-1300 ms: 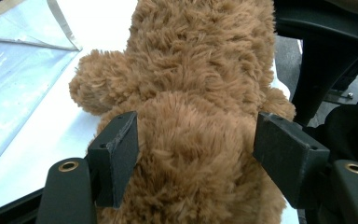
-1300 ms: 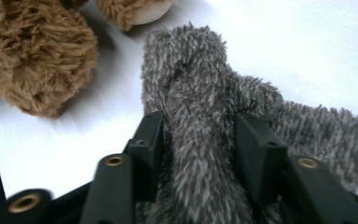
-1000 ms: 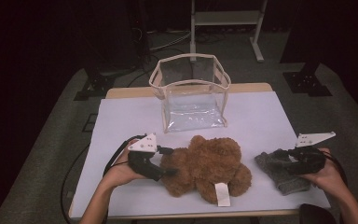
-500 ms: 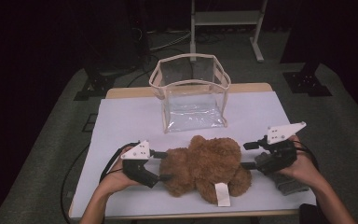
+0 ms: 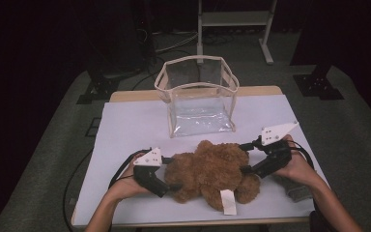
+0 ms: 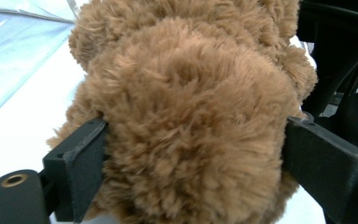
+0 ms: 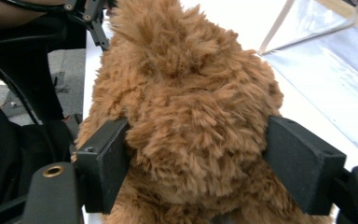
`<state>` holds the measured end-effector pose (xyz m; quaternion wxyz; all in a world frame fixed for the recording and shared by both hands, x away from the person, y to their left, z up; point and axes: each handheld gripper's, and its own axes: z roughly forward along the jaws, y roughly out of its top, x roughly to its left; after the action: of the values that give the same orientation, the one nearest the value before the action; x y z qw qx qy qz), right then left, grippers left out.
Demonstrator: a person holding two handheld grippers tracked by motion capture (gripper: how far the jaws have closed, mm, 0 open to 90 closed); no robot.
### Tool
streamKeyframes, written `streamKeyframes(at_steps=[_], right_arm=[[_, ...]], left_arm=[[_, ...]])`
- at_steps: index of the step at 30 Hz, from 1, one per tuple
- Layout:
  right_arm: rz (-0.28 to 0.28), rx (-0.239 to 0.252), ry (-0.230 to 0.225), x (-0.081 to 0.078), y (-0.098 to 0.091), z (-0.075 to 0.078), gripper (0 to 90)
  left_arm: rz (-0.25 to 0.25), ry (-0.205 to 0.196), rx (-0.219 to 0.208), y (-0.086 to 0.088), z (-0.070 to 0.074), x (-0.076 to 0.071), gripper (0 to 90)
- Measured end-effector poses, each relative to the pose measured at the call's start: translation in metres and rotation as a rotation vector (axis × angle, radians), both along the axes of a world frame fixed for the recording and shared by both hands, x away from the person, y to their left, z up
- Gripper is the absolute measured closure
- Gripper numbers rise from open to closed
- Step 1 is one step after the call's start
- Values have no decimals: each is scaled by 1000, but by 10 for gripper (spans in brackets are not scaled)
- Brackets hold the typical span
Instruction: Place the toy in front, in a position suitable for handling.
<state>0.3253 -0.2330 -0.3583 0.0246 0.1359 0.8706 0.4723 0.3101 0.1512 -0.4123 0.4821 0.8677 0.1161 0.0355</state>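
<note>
Shaggy brown plush bear (image 5: 212,169) — lumpy, rounded — before a clear plastic pouch (image 5: 198,99).

The teddy bear (image 5: 211,169) fills the near middle of the counter (image 5: 125,125); left, right and beyond-left of it lies bare surface. Just behind the bear, the clear open-topped bag (image 5: 199,99) blocks the way

Clear pouch (image 5: 199,99) — upright, white table (image 5: 125,125), grey cloth (image 5: 297,190)
</note>
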Motion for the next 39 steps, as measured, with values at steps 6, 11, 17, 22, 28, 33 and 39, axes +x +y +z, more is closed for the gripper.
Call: streamKeyframes(at_steps=[6, 11, 17, 22, 28, 33, 39], right_arm=[[29, -24, 28, -2, 7, -8, 215], [22, -10, 52, -3, 9, -17, 347], [-19, 41, 50, 0, 4, -15, 530], [-17, 51, 45, 5, 8, -11, 537], [24, 55, 44, 8, 29, -16, 532], [47, 21, 52, 9, 42, -30, 497], [34, -1, 93, 7, 38, -50, 480]], left_arm=[[14, -19, 28, -4, 0, 1, 240], [55, -6, 46, -3, 4, -1, 405], [78, -5, 56, 0, 13, 0, 488], [103, -21, 56, 8, 26, 0, 501], [127, -26, 95, 29, 34, -7, 495], [135, -27, 99, 40, 30, -14, 472], [121, -14, 69, 37, 32, -14, 380]])
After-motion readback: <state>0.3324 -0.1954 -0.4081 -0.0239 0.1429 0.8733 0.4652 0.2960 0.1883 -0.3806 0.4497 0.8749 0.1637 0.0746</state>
